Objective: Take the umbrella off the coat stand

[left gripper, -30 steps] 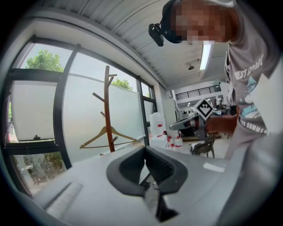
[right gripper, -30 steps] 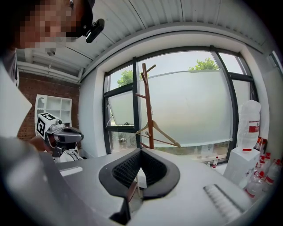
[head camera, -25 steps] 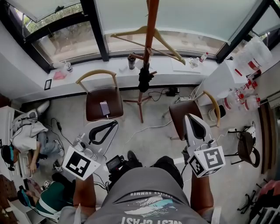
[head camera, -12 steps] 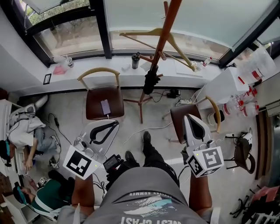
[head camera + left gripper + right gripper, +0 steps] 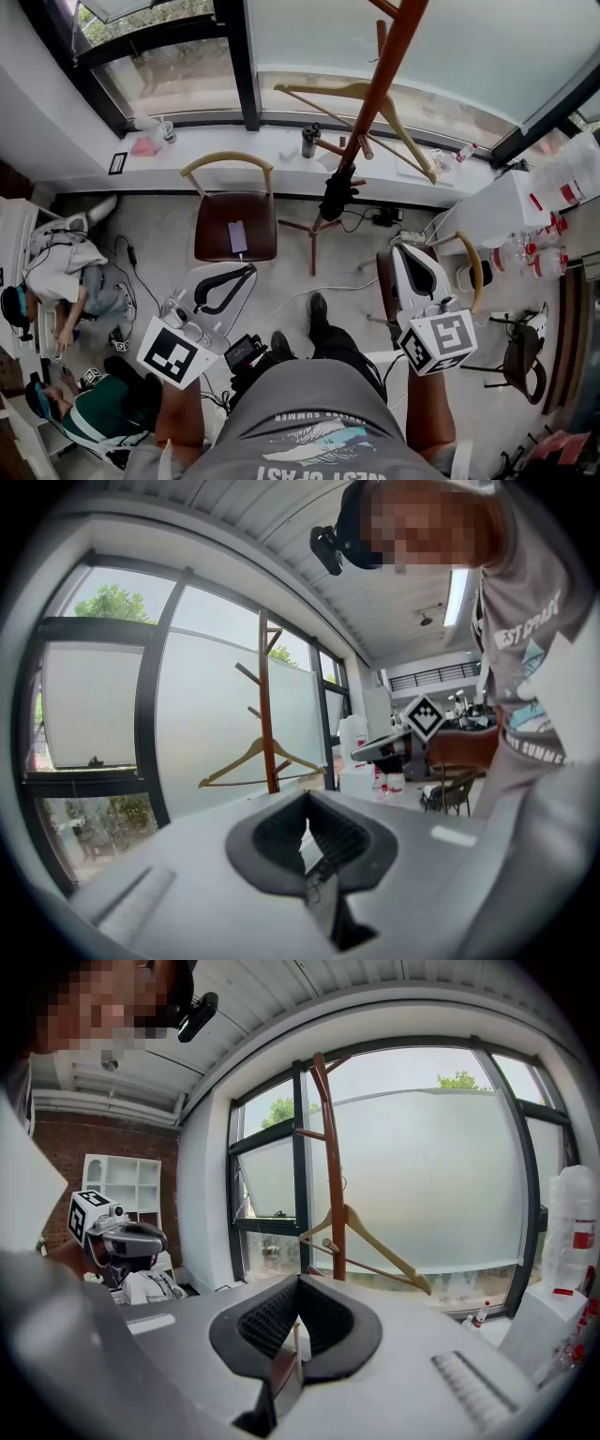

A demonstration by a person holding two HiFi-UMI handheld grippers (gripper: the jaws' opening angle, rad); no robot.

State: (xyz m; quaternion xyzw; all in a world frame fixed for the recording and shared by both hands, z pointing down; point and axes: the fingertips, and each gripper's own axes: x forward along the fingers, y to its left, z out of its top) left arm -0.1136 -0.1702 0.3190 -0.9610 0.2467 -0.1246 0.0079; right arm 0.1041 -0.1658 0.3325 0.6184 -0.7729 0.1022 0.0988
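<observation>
1. The coat stand (image 5: 380, 89) rises through the middle of the frame, with a wooden hanger (image 5: 323, 92) hooked on one of its pegs.
2. A folded black umbrella (image 5: 336, 195) hangs low against the pole, just above the spread feet.
3. The left gripper (image 5: 246, 270) and right gripper (image 5: 411, 251) are both held well short of the stand, jaws together and holding nothing.
4. A brown chair (image 5: 216, 225) stands left of the stand, a phone (image 5: 237, 236) lying on its seat.

The coat stand (image 5: 375, 103) is cut off by the top edge of the head view. Its lower part is hidden behind the left gripper (image 5: 307, 803) and the right gripper (image 5: 299, 1283) in their views — the umbrella (image 5: 337, 195) is too small from above to tell its detail.
</observation>
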